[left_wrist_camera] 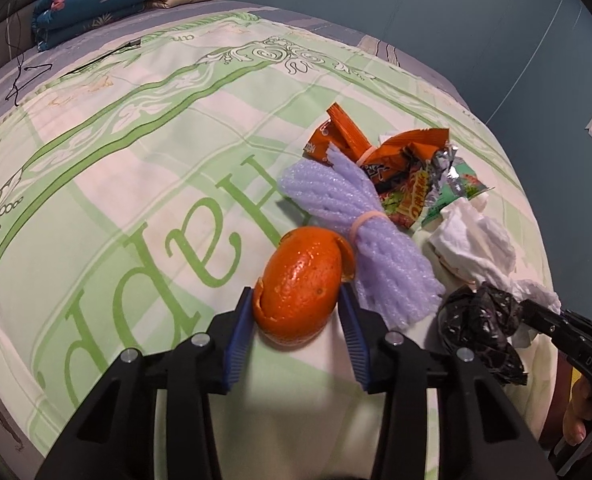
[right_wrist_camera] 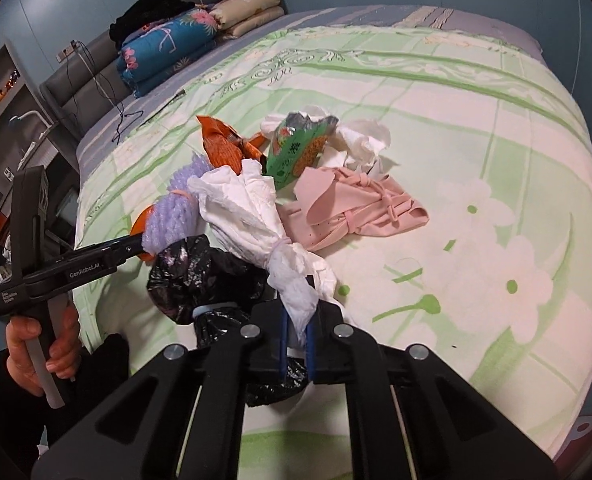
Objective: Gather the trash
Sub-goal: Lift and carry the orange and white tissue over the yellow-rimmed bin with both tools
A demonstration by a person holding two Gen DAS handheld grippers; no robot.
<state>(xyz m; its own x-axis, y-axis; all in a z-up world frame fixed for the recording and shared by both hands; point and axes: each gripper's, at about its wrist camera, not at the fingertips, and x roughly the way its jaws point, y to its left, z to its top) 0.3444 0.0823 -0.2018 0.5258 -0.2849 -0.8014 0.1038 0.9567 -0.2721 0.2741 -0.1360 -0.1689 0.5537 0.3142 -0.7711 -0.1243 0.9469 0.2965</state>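
A: Left wrist view first: the wide bed under its green-and-white patterned sheet carries the whole litter pile near its edge. Biggest piece is the lilac foam fruit net tied with a rubber band, then the crumpled white tissue bundle, the knotted black plastic bag, the orange-and-green foil snack wrappers, and the hollow orange peel shell.

B: And the left gripper?

A: Its blue jaws sit either side of the peel, touching it, so I'd call that a grip, though a light one.

B: The right gripper?

A: In the right wrist view its jaws are closed on the twisted tail of the tissue bundle, with the black bag just beneath. A folded pink cloth piece lies beside the pile.

B: Advice?

A: Squeeze the peel gently; it looks likely to buckle. Lift the tissue straight up so it doesn't drag the bag along.
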